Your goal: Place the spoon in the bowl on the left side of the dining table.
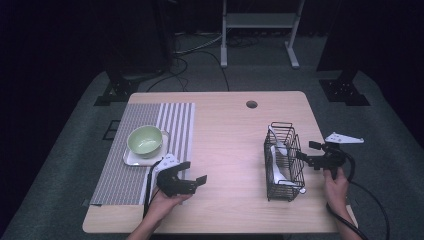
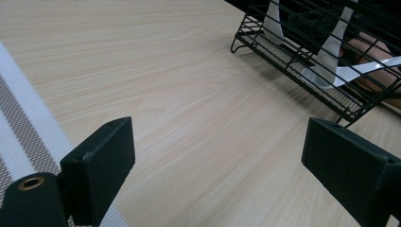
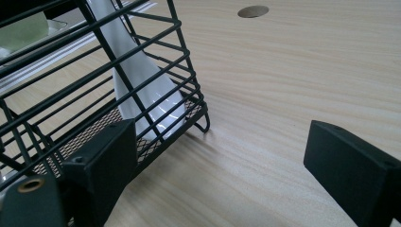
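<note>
The black wire basket (image 1: 283, 161) holding white plastic spoons (image 1: 276, 170) stands right of centre on the pale wooden desk (image 1: 230, 150). Beside it, the right gripper (image 1: 311, 152) has wide-open, empty jaws, seemingly ready to reach in. Lower left, the left gripper (image 1: 194, 172) waits, likewise open.

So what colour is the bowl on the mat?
Pale green bowl, sitting on a white tray on the striped mat; clearest in the high view.

basket (image 1: 284, 162) – black wire | spoons (image 3: 142, 85) – white | bowl (image 1: 145, 139) – pale green | mat (image 1: 127, 165) – grey-white stripes
</note>
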{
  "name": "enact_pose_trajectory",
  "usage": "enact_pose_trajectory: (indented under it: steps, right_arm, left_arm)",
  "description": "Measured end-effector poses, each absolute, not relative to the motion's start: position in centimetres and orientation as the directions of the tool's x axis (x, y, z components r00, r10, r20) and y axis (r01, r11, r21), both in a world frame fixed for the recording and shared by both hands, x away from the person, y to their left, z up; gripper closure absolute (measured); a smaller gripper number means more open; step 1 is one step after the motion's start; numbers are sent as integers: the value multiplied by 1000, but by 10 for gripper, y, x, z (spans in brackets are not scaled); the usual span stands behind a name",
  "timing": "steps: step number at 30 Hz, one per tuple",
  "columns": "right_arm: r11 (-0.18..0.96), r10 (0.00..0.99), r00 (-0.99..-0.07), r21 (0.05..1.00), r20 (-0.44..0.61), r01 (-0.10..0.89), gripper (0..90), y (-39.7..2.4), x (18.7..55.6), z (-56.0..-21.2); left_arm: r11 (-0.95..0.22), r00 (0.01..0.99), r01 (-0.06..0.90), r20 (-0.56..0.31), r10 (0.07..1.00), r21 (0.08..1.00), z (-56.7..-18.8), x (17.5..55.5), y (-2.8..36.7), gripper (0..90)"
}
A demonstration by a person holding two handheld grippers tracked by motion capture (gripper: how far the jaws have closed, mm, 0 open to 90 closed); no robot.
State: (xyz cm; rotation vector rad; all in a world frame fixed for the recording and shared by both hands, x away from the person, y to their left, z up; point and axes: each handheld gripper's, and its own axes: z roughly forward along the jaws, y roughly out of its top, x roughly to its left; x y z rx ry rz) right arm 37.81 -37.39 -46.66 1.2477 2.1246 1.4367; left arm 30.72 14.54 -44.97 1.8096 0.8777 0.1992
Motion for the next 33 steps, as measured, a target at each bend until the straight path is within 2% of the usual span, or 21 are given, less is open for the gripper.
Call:
enact_pose_trajectory:
  steps: [33]
  right_arm:
    - [124, 780, -586, 864, 219, 488, 94, -374, 377, -466]
  left_arm:
    - [-186, 784, 438, -273, 557, 879, -435, 311, 95, 94]
